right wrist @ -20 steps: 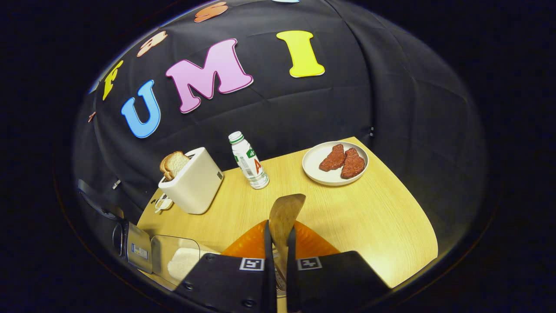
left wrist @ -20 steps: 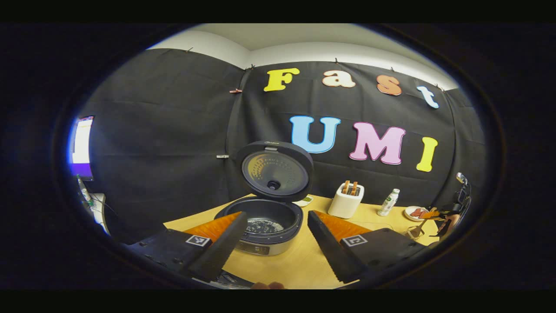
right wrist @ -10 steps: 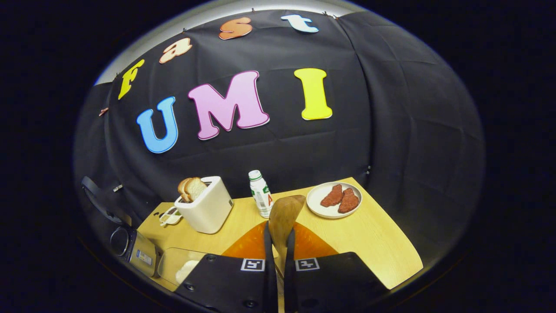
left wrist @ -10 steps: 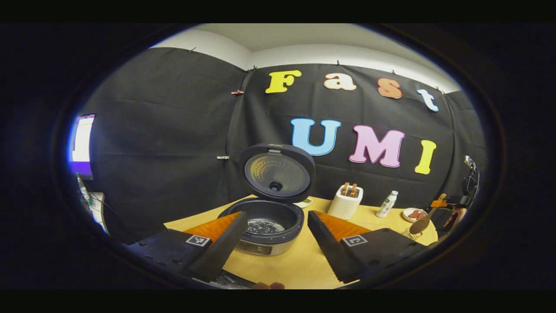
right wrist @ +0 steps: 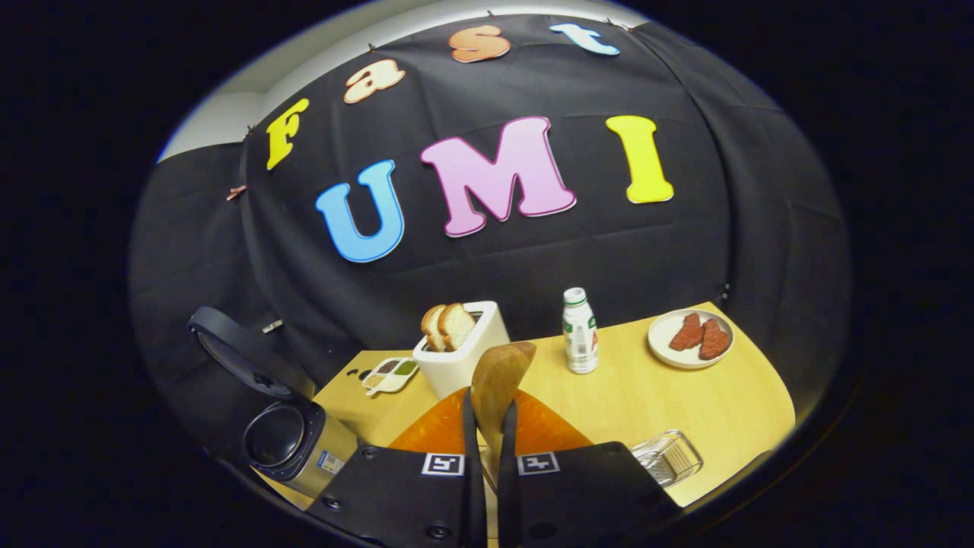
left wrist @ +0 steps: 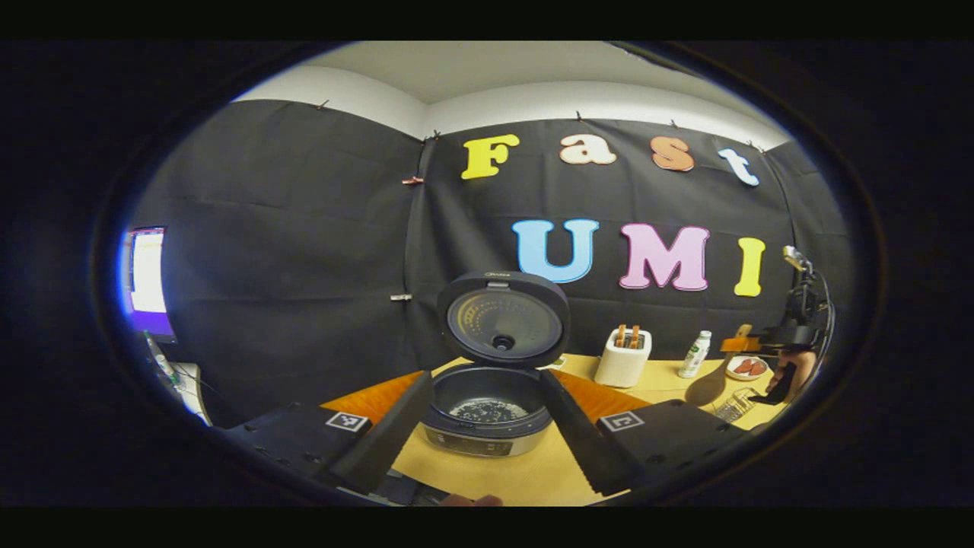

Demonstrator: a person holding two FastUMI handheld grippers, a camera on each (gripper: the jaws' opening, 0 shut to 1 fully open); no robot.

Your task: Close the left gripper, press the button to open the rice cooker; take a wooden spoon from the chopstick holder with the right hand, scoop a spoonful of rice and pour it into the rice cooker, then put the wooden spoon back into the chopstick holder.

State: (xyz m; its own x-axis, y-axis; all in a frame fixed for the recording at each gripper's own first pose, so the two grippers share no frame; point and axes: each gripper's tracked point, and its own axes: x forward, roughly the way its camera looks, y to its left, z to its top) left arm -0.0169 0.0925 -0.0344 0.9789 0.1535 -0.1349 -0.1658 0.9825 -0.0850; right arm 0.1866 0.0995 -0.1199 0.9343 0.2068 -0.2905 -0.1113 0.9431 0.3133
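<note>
Between the right tongs (right wrist: 487, 426), a smooth oval wooden spoon (right wrist: 498, 377) sits clamped.

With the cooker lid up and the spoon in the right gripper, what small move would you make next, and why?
Probably swing the right gripper left toward the rice container: it is shut on the wooden spoon, whose bowl looks empty, and the rice cooker already stands open.

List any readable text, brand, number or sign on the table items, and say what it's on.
No text on them can be read.
bottle label: print too small to read.
rice cooker lid mark and front panel: too small and blurred.
sticker on the cooker's side: too small.
square tags: black-and-white patterns, no words.
screen: blurred.
</note>
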